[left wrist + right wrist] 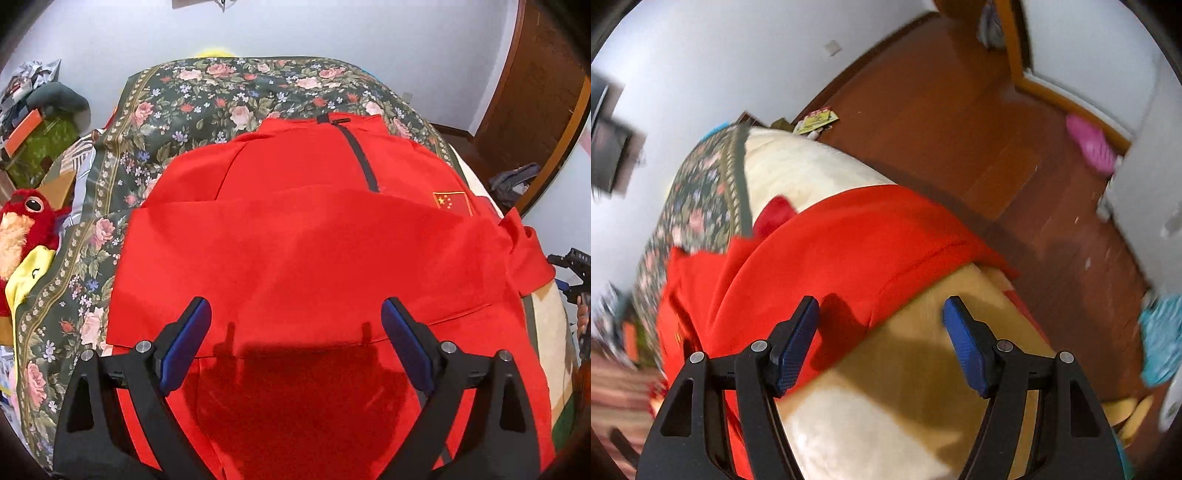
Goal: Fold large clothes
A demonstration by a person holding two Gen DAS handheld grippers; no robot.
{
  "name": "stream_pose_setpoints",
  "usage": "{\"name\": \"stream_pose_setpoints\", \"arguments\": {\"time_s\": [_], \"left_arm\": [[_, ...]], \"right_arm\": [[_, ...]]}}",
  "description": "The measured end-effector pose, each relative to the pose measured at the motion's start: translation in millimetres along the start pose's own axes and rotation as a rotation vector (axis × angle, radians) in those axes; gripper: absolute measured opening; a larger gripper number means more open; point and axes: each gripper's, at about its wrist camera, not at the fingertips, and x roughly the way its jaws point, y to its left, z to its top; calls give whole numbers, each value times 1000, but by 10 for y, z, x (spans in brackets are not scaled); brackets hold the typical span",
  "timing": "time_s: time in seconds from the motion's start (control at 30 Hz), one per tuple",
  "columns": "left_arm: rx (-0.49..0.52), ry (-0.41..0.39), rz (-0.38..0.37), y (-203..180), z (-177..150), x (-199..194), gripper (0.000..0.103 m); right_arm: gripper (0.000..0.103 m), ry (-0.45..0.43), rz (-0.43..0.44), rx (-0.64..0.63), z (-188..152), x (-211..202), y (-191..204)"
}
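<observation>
red jacket [295,240] half-folded on bed | both grippers (left gripper [295,321], right gripper [881,317]) spread, empty | pinch hem evenly, fold flat

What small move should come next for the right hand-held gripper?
Probably lower the right hand-held gripper, now open and empty, onto the red garment's edge below it and close. That edge hangs over the bed's side, not yet folded in.
</observation>
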Motion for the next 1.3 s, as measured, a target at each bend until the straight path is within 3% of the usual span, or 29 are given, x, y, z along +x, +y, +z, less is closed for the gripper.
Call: {"name": "stream_pose_setpoints", "arguments": {"time_s": [0.13, 0.2, 0.27, 0.43, 0.63, 0.9, 1.07, 1.17, 1.3], "left_arm": [[1, -2, 9, 51, -18, 44, 94], [2, 0, 17, 71, -31, 58, 93], [0, 0, 16, 97, -45, 61, 93], [2, -1, 16, 158, -92, 40, 93], [4, -29, 22, 282, -119, -121, 93], [0, -92, 6, 507, -191, -460, 94], [1, -125, 2, 663, -269, -643, 94], [-6, -140, -3, 789, -323, -742, 94], [-16, -154, 2, 965, -410, -856, 94]], "right_arm": [[64, -36, -11, 36, 108, 65, -9], [53, -51, -50, 41, 169, 114, 3], [36, -61, -95, 63, 213, 156, -1], [8, -106, -121, 95, 318, 69, 118], [7, -254, -139, -105, 258, -359, 763], [7, -380, -64, -369, 9, -1007, 1766], [7, -384, 24, -496, -305, -1206, 2424], [7, -327, 95, -544, -510, -1179, 2744], [7, -271, 105, -636, -842, -983, 3175]]}}
